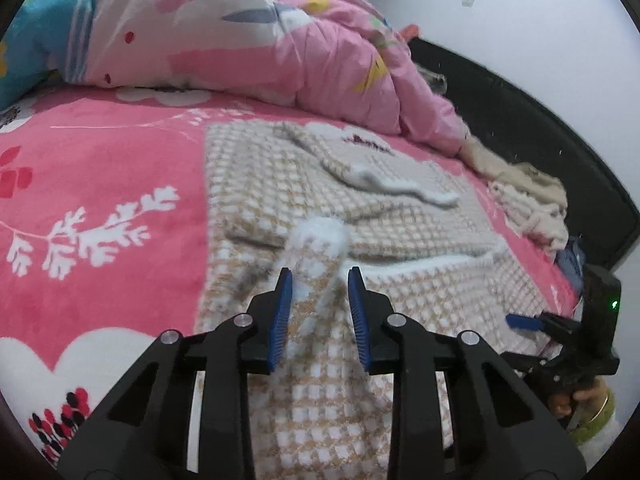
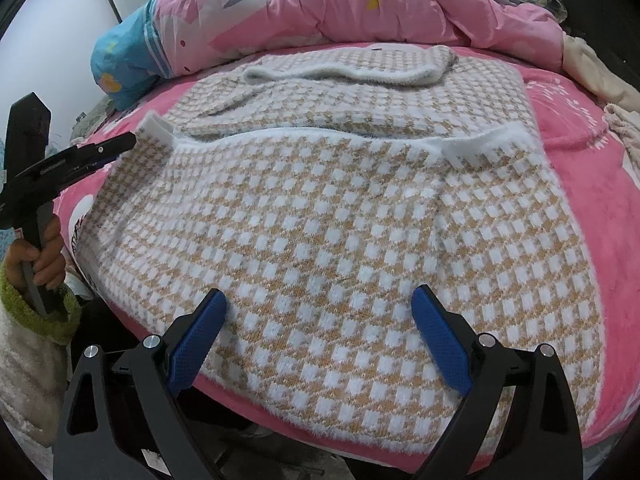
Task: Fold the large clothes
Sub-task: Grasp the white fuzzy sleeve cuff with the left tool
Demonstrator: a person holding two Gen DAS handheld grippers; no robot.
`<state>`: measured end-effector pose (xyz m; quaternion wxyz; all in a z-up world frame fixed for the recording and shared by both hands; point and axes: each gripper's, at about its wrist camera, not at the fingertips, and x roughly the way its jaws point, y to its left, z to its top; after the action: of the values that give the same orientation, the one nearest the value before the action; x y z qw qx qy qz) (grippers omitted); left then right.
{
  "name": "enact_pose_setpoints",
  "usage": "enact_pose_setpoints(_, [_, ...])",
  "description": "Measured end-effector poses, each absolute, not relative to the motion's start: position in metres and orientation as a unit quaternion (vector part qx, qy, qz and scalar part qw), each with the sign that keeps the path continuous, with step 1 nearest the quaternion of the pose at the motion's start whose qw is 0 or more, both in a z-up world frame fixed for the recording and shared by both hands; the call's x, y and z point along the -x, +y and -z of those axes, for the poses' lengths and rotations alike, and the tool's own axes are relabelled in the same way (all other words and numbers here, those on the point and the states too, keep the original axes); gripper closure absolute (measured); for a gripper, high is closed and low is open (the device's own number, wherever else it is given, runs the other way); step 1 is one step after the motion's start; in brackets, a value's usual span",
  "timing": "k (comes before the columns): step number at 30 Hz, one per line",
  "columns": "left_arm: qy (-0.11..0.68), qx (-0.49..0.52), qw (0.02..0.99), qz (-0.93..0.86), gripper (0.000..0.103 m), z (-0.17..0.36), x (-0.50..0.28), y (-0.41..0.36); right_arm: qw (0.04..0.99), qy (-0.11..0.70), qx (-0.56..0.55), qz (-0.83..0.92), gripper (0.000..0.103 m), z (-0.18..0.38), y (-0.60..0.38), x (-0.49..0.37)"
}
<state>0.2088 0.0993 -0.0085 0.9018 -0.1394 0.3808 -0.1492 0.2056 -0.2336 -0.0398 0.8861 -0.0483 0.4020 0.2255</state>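
A beige-and-white checked knit sweater (image 2: 320, 220) lies spread on the pink bed sheet (image 2: 580, 128), its lower part folded up and a sleeve (image 2: 348, 68) laid across the far end. In the left wrist view my left gripper (image 1: 320, 274) is shut on a raised fold of the sweater (image 1: 360, 200), whose white fluffy edge (image 1: 320, 236) sticks up past the blue pads. The right wrist view shows the left gripper (image 2: 128, 142) at the sweater's white left corner (image 2: 156, 124). My right gripper (image 2: 320, 292) is open wide over the sweater's near edge, nothing between its pads.
A pink patterned quilt (image 1: 240, 32) is heaped along the far side of the bed. A pile of cream clothes (image 1: 532, 196) lies by the black headboard (image 1: 520, 112). A hand in a green cuff (image 2: 44, 256) holds the left gripper's handle beyond the bed's edge.
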Motion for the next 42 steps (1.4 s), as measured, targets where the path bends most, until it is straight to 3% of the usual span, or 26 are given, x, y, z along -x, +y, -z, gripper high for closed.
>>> enact_pose_setpoints(15, [0.446, 0.156, 0.875, 0.107, 0.073, 0.033, -0.252, 0.108, 0.886, 0.403, 0.05, -0.224, 0.012, 0.041, -0.233, -0.206])
enact_pose_setpoints(20, [0.462, 0.152, 0.865, 0.122, 0.056, 0.038, -0.263, 0.101, 0.886, 0.404, 0.05, -0.224, 0.012, 0.041, -0.234, -0.206])
enact_pose_setpoints(28, [0.509, 0.149, 0.841, 0.107, 0.056, 0.036, -0.246, 0.1, 0.886, 0.404, 0.051, -0.224, 0.012, 0.042, -0.233, -0.208])
enact_pose_setpoints(41, [0.466, 0.179, 0.863, 0.083, 0.059, 0.045, -0.247, 0.1, 0.886, 0.404, 0.047, -0.223, 0.012, 0.043, -0.233, -0.208])
enact_pose_setpoints(42, [0.463, 0.176, 0.865, 0.082, 0.063, 0.044, -0.247, 0.098, 0.886, 0.404, 0.047, -0.223, 0.012, 0.043, -0.233, -0.208])
